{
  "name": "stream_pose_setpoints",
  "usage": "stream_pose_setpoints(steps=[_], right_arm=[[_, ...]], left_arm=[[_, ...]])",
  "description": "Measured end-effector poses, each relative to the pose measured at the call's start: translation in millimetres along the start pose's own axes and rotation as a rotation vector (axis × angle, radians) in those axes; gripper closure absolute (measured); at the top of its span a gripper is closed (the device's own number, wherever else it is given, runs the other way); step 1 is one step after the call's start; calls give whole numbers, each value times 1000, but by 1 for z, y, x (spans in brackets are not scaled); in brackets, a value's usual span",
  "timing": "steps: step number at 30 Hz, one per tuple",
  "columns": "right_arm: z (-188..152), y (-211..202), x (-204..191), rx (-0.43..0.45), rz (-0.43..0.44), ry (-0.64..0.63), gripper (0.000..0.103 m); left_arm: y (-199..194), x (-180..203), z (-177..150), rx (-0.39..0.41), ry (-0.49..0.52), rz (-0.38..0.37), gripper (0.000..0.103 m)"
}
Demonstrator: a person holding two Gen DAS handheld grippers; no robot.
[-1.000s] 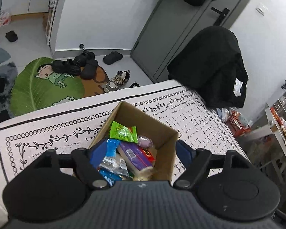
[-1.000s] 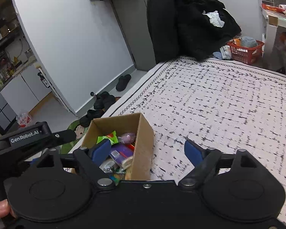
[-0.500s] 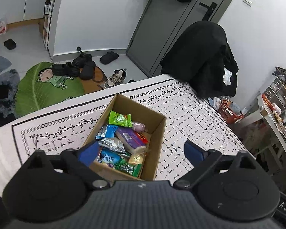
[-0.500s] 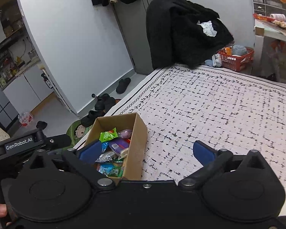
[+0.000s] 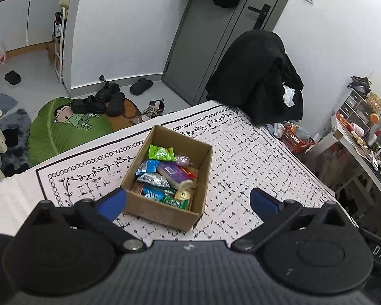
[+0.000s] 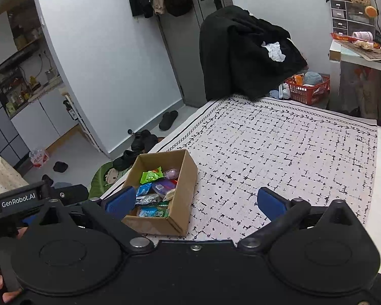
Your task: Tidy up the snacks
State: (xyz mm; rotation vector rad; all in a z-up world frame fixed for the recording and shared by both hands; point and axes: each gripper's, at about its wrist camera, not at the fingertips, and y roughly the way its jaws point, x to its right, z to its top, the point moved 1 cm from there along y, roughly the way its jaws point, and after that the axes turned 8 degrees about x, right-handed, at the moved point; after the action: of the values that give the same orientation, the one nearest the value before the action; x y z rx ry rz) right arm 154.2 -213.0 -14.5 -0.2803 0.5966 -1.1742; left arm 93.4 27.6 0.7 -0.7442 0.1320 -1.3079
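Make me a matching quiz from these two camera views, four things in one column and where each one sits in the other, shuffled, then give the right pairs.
Things:
1. green snack packet
2. cardboard box
3. red basket
4. black coat

Places:
A. on the floor past the far end of the patterned cloth
B. draped over something beside the door
C. at the far end inside the box
D. on the patterned cloth, ahead of both open grippers (left gripper, right gripper)

Pairs: 1-C, 2-D, 3-A, 4-B
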Motion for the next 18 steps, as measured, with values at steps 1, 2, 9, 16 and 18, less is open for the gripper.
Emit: stream_pose_setpoints(steps=[1, 2, 9, 16, 18], right_arm=[[0, -4, 1, 1, 2, 2, 0], [-1, -8, 1, 1, 4, 3, 0], [-10, -35, 6, 10, 21, -10, 0], [-16, -58, 12, 18, 30, -18, 0], [-17, -64, 13, 19, 32, -25, 0]], left_arm=[[-4, 0, -2, 3, -2, -2, 0], [-8, 0, -3, 5, -3, -4, 0], [-33, 6, -14, 19, 25, -11, 0], [-58, 17, -26, 40, 89, -16, 0], [-64, 18, -30, 39, 100, -19, 0]])
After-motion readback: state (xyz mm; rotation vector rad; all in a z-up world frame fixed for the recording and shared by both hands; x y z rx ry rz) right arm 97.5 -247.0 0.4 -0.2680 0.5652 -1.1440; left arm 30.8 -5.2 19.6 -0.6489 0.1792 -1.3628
